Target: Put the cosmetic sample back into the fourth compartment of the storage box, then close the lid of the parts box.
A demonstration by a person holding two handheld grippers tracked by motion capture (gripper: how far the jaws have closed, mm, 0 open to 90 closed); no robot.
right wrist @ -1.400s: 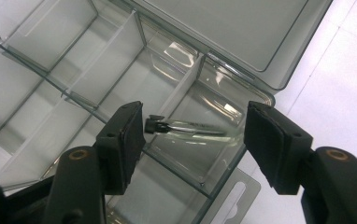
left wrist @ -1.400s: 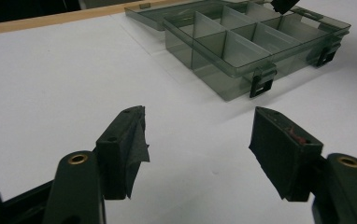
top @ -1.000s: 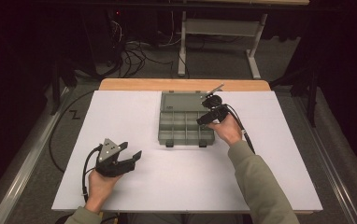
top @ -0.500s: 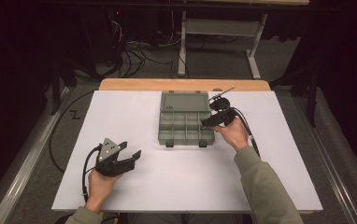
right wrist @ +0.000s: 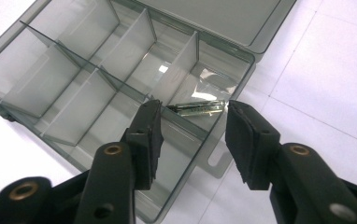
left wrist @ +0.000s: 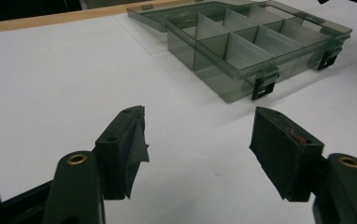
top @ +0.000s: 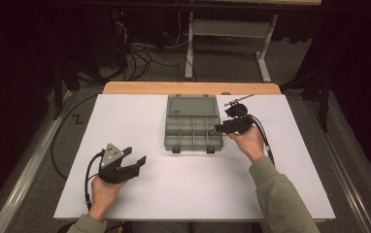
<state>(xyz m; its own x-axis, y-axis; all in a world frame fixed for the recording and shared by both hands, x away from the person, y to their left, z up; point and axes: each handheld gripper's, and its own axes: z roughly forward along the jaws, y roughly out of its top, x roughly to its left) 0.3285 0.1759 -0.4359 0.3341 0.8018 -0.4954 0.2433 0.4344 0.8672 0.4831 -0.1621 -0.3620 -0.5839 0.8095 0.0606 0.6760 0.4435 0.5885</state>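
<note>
The left tool rests low on the white tabletop at the left side, well apart from the box. In the left gripper view its jaws are spread wide w/ nothing between them, so this tool is judged to be idle for the moment.

At the centre the grey organiser box is placed, its lid laid open and flat on the far side. Most of the compartments are seen empty.

At the right end of the box the right tool is held, pointed towards the box. Its jaws have just been closing and are now approx. half spread. A small clear item, maybe a thin tube or packet, is seen in the gap just beyond the fingertips. It seems to lie in the end compartment next to the box wall, and no pressing of the pads on it can be seen.

The step in hand is judged as work on this small item at the end compartment; whether it is being picked or was just put down cannot be told. If it is to be taken, the next move calls for the tips to be brought forward and lower, one on each side of the item, then pressed together w/o catching the thin divider.
</note>
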